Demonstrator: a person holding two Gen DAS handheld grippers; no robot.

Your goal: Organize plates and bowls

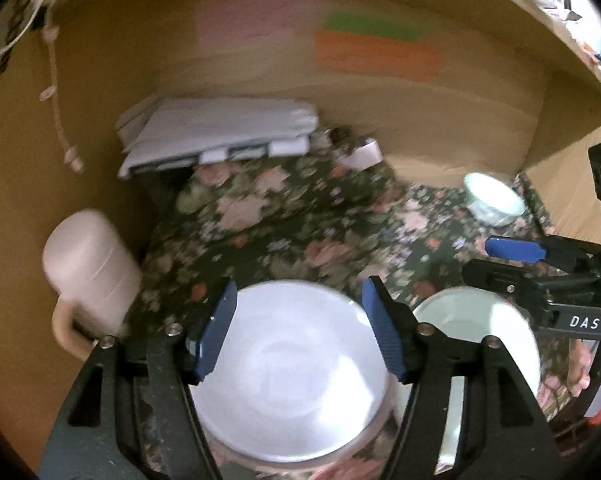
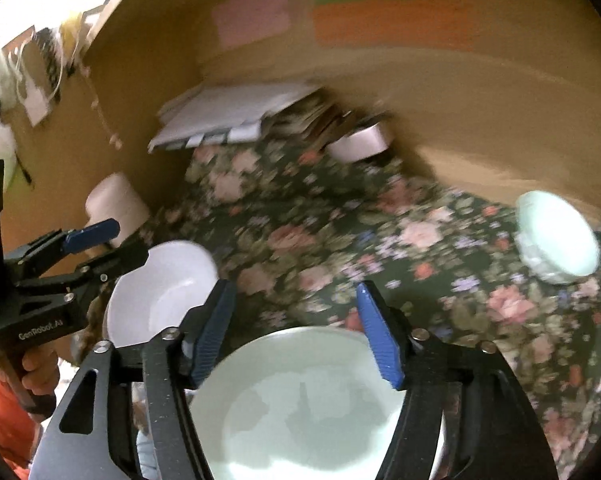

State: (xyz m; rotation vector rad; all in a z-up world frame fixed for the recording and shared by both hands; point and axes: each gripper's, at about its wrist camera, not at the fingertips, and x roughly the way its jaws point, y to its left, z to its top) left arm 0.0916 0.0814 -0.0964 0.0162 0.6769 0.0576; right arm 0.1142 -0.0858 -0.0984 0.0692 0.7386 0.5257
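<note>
A floral-clothed counter (image 1: 284, 220) sits inside cardboard walls. The left hand-held gripper (image 1: 298, 330) hangs spread over a white bowl (image 1: 296, 372), the right hand-held gripper (image 2: 296, 332) spread over a pale green bowl (image 2: 312, 404), neither pinched. A small green bowl (image 2: 556, 236) sits well apart, seemingly left to gather.

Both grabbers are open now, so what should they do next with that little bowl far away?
Probably the right hand-held gripper should reach toward the small green bowl at the far right of the floral cloth. Its jaws stand open and empty above the pale green bowl, and that small bowl sits alone, apart from the others.
</note>
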